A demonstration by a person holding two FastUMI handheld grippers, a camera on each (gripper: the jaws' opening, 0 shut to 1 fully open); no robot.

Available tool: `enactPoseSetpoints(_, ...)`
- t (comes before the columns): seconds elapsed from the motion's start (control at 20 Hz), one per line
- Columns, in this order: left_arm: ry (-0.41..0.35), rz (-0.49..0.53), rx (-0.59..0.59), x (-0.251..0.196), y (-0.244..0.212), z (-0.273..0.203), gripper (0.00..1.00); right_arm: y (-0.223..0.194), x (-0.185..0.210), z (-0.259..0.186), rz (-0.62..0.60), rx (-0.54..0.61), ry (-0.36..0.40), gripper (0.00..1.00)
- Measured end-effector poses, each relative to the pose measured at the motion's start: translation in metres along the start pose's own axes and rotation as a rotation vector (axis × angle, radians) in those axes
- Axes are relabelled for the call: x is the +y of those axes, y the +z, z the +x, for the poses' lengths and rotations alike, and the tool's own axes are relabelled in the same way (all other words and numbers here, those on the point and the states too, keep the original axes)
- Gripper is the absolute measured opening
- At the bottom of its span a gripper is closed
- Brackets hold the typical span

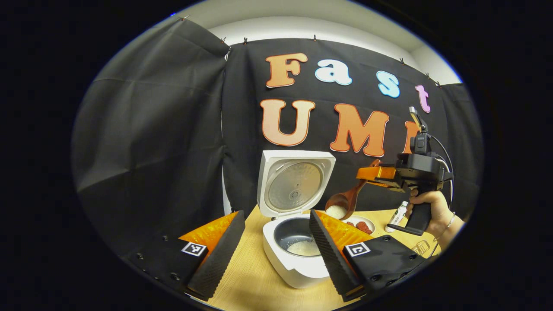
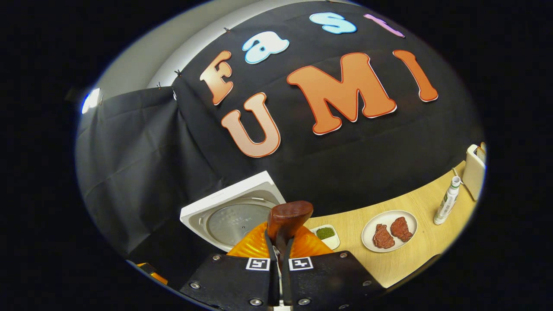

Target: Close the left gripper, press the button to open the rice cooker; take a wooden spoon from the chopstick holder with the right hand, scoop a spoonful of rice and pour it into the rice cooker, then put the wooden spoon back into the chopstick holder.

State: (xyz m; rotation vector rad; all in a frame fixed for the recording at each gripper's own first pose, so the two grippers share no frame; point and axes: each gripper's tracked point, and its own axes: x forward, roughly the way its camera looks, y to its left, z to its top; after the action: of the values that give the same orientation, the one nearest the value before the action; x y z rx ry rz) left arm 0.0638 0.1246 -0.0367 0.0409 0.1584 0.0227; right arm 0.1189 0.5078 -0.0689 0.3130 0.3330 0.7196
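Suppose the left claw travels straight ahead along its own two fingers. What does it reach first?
Most likely the open rice cooker: its white body sits on the table directly between the left claw's fingers. Rice already lies in its pot. Depth is hard to judge.

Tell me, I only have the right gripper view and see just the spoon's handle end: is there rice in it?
Observer: Yes. In the left gripper view the spoon carries a white mound of rice.
Operator: Is it over the pot?
Observer: Not quite. Its bowl hangs to the right of the pot, by the rim.
Operator: Is the pot empty?
Observer: No, grains lie on its bottom.
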Motion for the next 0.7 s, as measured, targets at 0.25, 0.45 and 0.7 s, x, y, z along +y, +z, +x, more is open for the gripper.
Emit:
enactPoseSetpoints(0.25,0.004,0.000,0.003,0.003,-0.001,0.001,1.00,-0.002,0.007,-0.002,-0.066,-0.001,0.018,0.02)
enactPoseSetpoints(0.45,0.006,-0.006,0.002,0.005,0.000,0.003,1.00,-0.003,0.010,-0.003,-0.144,-0.004,0.031,0.02)
enactPoseSetpoints(0.7,0.011,-0.002,0.007,0.007,-0.002,0.005,1.00,-0.007,0.017,-0.002,-0.216,-0.012,0.057,0.01)
